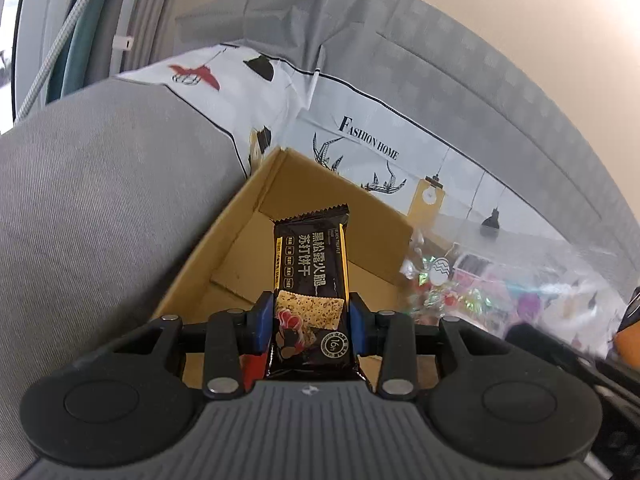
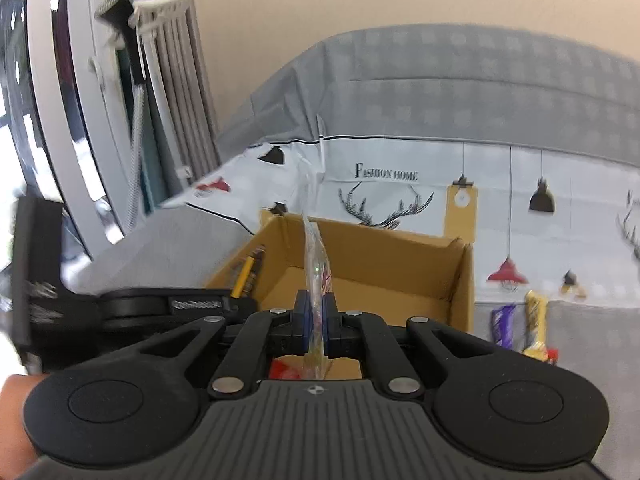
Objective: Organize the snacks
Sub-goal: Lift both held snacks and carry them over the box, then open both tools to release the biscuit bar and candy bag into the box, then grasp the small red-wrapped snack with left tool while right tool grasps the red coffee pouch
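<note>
Left tool [image 1: 311, 320]: blue pads pinch the lower half of a black cracker packet [image 1: 310, 276] by its two long edges; the packet stands upright, crimped end at 12 o'clock.
Cracker packet, place: held above the open cardboard box [image 1: 256, 208], not yet lying in it.
Cracker packet, handling: probably light, with a slick film skin and brittle biscuit inside; a gentle squeeze on the sides suits it, and hard pressure could crack the contents.
Right tool [image 2: 316, 320]: pressed nearly together on a thin clear plastic bag [image 2: 314, 248], seen edge-on and rising toward 12 o'clock.
Clear bag, handling: limp and slippery; it will likely sag and swing, so a grip near the top edge seems safest.
Box, right view: inner floor looks mostly bare; the left tool sits at its 9 o'clock rim.
Loose snacks: a purple wrapper [image 2: 503, 322] and a yellow wrapper [image 2: 536, 320] lie at 3 o'clock on the grey sofa [image 2: 592, 332].
Backdrop: printed cloth [image 2: 400, 184] lies behind the box at 12 o'clock.
</note>
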Demonstrator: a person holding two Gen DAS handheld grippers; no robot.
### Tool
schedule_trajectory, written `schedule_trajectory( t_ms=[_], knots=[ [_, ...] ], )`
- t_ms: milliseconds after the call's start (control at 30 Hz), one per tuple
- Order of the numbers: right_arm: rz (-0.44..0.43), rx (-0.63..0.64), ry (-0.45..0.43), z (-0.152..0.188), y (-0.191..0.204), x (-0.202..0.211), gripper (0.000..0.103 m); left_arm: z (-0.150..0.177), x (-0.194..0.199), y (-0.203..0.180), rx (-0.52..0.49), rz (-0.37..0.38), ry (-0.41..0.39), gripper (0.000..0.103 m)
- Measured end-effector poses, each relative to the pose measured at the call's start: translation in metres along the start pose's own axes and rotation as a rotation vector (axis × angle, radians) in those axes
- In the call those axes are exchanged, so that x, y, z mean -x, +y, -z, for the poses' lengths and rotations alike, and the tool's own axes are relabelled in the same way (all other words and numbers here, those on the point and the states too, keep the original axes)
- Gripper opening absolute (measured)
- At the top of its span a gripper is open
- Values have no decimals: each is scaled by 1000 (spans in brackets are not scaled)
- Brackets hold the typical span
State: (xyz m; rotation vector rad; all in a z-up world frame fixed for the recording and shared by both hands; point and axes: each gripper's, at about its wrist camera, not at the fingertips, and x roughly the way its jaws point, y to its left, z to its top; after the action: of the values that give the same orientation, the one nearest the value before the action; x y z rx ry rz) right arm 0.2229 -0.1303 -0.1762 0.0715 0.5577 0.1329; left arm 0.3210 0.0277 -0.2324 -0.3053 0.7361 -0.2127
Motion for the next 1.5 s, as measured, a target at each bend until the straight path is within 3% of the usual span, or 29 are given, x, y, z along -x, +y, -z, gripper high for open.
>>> schedule_trajectory(
  t_ms=[100, 233, 333, 367, 400, 467, 500, 667, 800, 933, 1033, 1100, 1267, 1400, 1500],
  knots=[
    [72, 109, -1, 4, 15, -15, 6, 1, -5, 2, -22, -32, 11, 42],
    [90, 88, 36, 10, 14, -34, 6, 3, -28, 10, -12, -47, 73, 42],
    [49, 68, 111, 18, 12, -50, 9, 6, -36, 13, -31, -54, 104, 42],
    [42, 41, 118, 20, 9, -51, 13, 6, -36, 13, -32, -47, 110, 44],
    [21, -6, 119, 21, 3, -49, 18, 6, -36, 13, -24, -43, 107, 58],
    [-49, -104, 126, 22, -13, -46, 67, 6, -32, 11, 3, -23, 87, 86],
    [-70, -146, 104, 22, -23, -39, 71, 6, -28, 7, 12, -7, 78, 98],
    [-54, -246, -44, 29, -79, 12, 95, 19, -1, -45, -88, 42, 14, 101],
    [5, -320, -103, 45, -138, 56, 96, 42, 13, -91, -140, 137, 8, 101],
    [66, -411, -78, 76, -187, 83, 96, 70, 19, -139, -191, 195, 15, 101],
    [58, -451, -56, 107, -211, 96, 96, 94, 18, -171, -255, 228, 16, 92],
    [52, -459, -45, 125, -222, 100, 95, 109, 11, -188, -293, 254, 47, 67],
    [31, -532, -61, 152, -248, 106, 94, 145, -20, -216, -337, 254, 183, 38],
    [59, -557, -60, 162, -264, 110, 90, 173, -48, -234, -406, 225, 274, 37],
    [77, -582, -11, 168, -273, 102, 74, 191, -77, -243, -478, 184, 337, 37]
  ],
)
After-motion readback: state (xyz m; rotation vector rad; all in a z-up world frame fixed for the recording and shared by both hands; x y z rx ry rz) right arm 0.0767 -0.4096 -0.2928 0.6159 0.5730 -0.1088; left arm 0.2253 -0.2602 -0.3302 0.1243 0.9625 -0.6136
